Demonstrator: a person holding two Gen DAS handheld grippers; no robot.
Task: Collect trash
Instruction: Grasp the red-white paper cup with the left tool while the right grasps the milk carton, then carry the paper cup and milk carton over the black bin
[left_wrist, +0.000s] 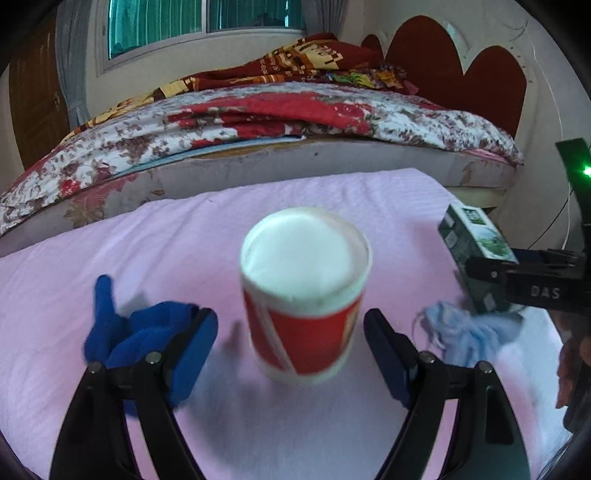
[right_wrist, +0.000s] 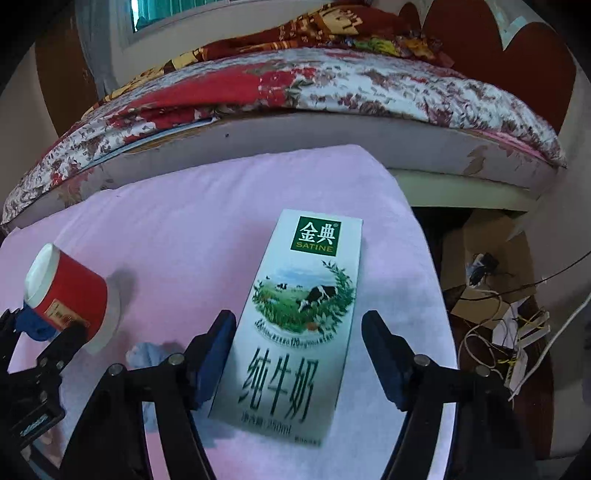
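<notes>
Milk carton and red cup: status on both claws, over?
Left claw open, straddling red cup, no contact visible. Right claw open around milk carton, not clamped. Crumpled blue tissue and blue cloth beside cup.

The round paper cup (left_wrist: 304, 295) is red with a white rim band and white lid. The rectangular milk carton (right_wrist: 295, 317) is white, printed with a green logo square, a black-and-white cow in green pasture and dark characters. A plain pale pink cloth covers the tabletop (left_wrist: 221, 229). The bed's quilt (left_wrist: 258, 118) is white with red florals.
</notes>
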